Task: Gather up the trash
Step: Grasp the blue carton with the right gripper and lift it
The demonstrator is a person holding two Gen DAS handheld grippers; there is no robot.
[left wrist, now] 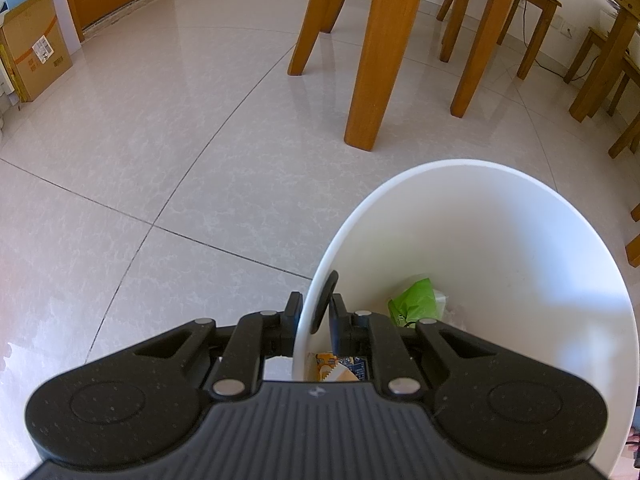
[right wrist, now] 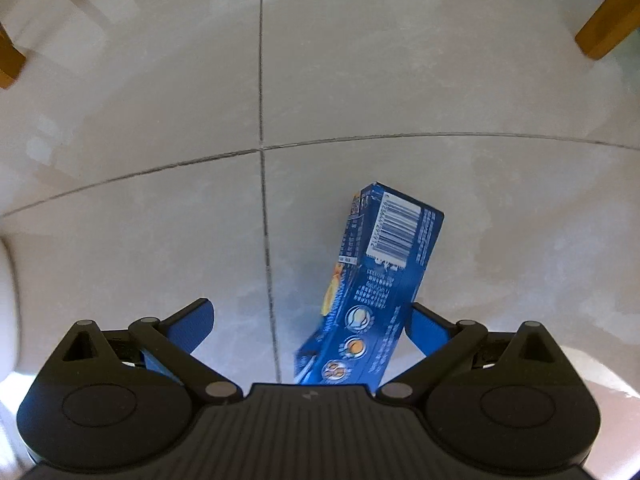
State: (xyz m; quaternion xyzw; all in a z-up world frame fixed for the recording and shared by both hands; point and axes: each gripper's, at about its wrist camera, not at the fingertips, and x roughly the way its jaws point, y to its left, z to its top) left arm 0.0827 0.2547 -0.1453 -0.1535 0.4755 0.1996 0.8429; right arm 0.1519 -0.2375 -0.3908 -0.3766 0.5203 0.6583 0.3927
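Daylight was bright; glossy pale tiled floor (left wrist: 168, 152) showed glare. Fisheye edges curved. Blue printed cardboard box (right wrist: 380, 292) was slightly motion-blurred.

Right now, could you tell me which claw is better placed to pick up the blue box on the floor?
The right. The right claw is open with the blue box lying between its fingers, nearer one. The left claw is shut on the rim of the white bin, so it is occupied.
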